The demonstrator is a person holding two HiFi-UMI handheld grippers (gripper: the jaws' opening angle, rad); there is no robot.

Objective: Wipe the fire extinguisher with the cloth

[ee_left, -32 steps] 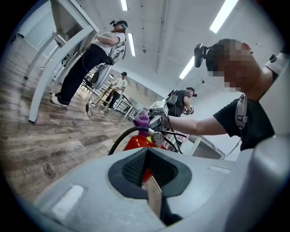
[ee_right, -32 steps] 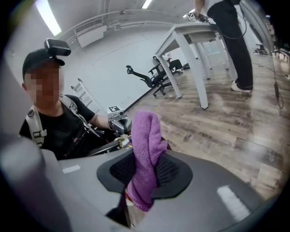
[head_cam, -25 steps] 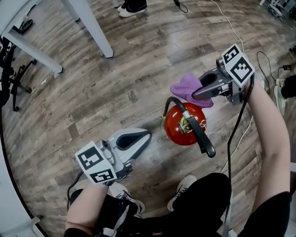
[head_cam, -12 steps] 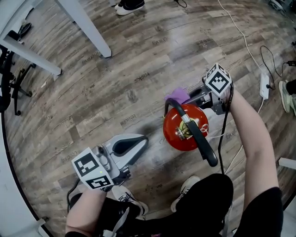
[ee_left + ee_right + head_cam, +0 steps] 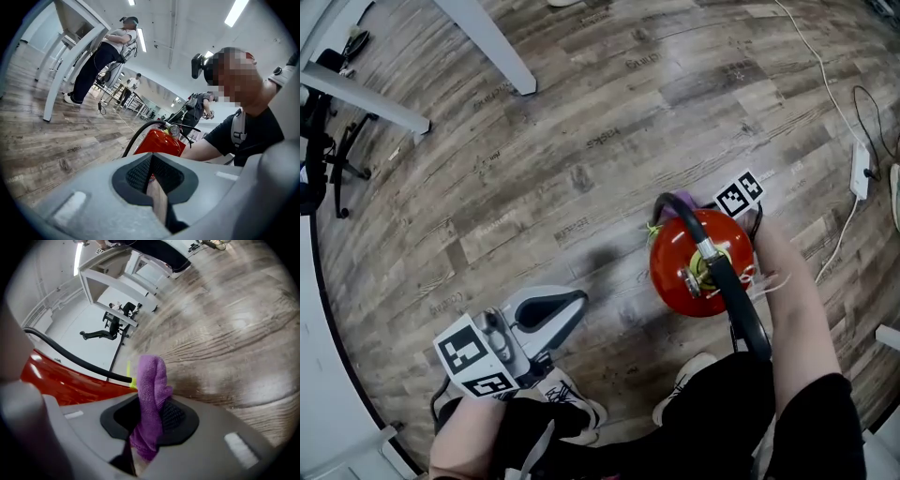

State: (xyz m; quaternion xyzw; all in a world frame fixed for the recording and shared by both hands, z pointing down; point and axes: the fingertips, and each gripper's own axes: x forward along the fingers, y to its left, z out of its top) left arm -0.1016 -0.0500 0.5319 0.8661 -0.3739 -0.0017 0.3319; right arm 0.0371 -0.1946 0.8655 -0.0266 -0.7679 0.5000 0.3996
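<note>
A red fire extinguisher [image 5: 698,272] with a black hose [image 5: 736,300] stands upright on the wood floor between the person's feet. My right gripper [image 5: 147,420] is shut on a purple cloth [image 5: 152,385], low against the extinguisher's far side, with the red body [image 5: 61,378] just to its left. In the head view only its marker cube [image 5: 739,194] and a sliver of cloth [image 5: 672,203] show past the tank. My left gripper [image 5: 546,317] is shut and holds nothing. It hangs left of the extinguisher [image 5: 157,142], apart from it.
White table legs [image 5: 492,47] stand at the upper left, beside a chair base [image 5: 328,159]. A power strip with its cable [image 5: 861,169] lies at the right. The person's shoes [image 5: 572,408] are near the extinguisher. Other people [image 5: 101,56] stand far off.
My right gripper, with the cloth, has dropped from beside the extinguisher's top down its far side and rolled over. The left gripper has sunk a little.
</note>
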